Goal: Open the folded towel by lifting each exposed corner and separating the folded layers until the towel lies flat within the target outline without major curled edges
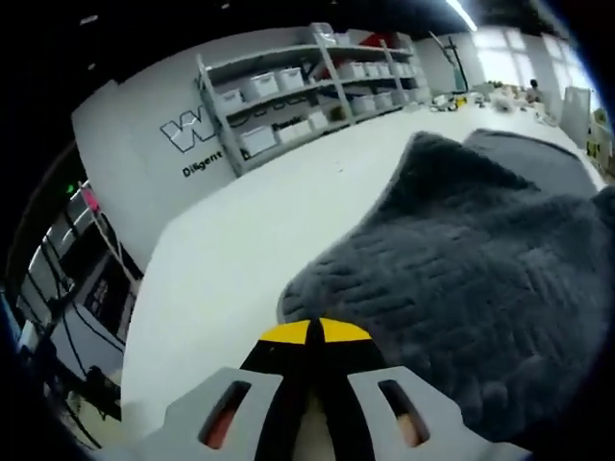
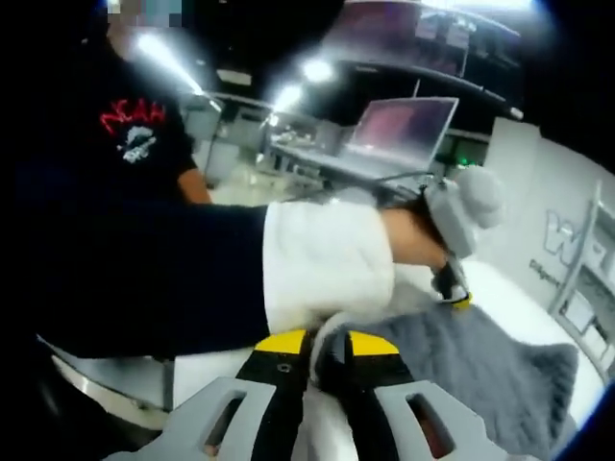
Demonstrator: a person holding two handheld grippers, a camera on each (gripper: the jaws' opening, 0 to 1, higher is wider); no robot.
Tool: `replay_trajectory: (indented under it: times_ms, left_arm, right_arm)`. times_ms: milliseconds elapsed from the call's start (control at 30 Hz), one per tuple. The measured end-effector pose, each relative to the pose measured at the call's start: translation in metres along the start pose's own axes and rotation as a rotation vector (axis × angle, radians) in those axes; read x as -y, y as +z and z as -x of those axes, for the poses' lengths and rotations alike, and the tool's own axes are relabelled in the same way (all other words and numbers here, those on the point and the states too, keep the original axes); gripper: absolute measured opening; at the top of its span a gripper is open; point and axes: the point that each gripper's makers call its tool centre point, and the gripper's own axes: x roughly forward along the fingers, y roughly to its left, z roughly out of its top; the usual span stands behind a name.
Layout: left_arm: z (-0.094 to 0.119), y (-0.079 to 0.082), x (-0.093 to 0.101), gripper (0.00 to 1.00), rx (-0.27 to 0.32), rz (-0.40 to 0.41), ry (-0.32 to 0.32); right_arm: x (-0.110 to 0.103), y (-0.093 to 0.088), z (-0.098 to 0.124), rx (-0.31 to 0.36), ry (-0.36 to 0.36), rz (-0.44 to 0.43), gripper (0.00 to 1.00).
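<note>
A dark grey textured towel (image 1: 461, 259) lies bunched on the white table (image 1: 250, 230), with a fold rising at its far side. My left gripper (image 1: 312, 331) is at the towel's near edge, its yellow-tipped jaws pressed together where the fabric begins. In the right gripper view the towel (image 2: 480, 365) spreads to the right. There the left gripper (image 2: 452, 293) touches its far edge, held by a hand in a white cuff (image 2: 327, 259). My right gripper (image 2: 327, 341) is shut, with a pale strip of towel edge pinched between its jaws.
Shelves with white bins (image 1: 307, 86) stand against the wall beyond the table. A person's dark sleeve (image 2: 144, 279) crosses the right gripper view. An open laptop (image 2: 404, 130) sits on a desk behind. Bare table (image 2: 524, 298) runs past the towel.
</note>
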Motion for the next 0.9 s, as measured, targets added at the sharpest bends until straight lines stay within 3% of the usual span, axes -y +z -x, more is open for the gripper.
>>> replay_trajectory:
  times_ms: [33, 100, 200, 233, 367, 533, 667, 767, 900]
  left_arm:
    - [0.006, -0.003, -0.018, 0.01, 0.008, 0.023, 0.001]
    - [0.014, 0.0, -0.023, 0.02, 0.022, 0.015, 0.011]
    - [0.021, 0.012, -0.013, 0.02, 0.101, 0.082, -0.023]
    - [0.025, 0.014, -0.009, 0.02, 0.104, 0.11, -0.048]
    - [0.047, 0.018, -0.004, 0.02, 0.129, 0.101, -0.041]
    - [0.084, 0.026, 0.011, 0.01, 0.166, 0.137, -0.047]
    - [0.109, 0.004, 0.047, 0.01, 0.075, 0.102, -0.128]
    - [0.121, -0.002, 0.066, 0.01, 0.07, 0.133, -0.17]
    - [0.128, -0.011, 0.085, 0.01, 0.05, 0.131, -0.198]
  right_arm:
    - [0.001, 0.0, 0.003, 0.007, -0.01, 0.016, 0.1]
    - [0.002, -0.001, 0.009, 0.011, -0.027, 0.065, 0.11]
    - [0.004, -0.004, 0.017, 0.014, -0.027, 0.055, 0.1]
    - [0.009, -0.001, 0.023, 0.03, -0.042, 0.046, 0.09]
    - [0.036, 0.007, 0.052, 0.061, -0.11, 0.051, 0.04]
    - [0.052, 0.003, 0.072, 0.043, -0.136, 0.061, 0.03]
    - [0.074, -0.01, 0.085, -0.022, -0.202, 0.12, 0.01]
    - [0.092, -0.008, 0.098, 0.02, -0.247, 0.0, 0.0]
    - [0.103, -0.016, 0.101, -0.015, -0.272, 0.025, 0.0]
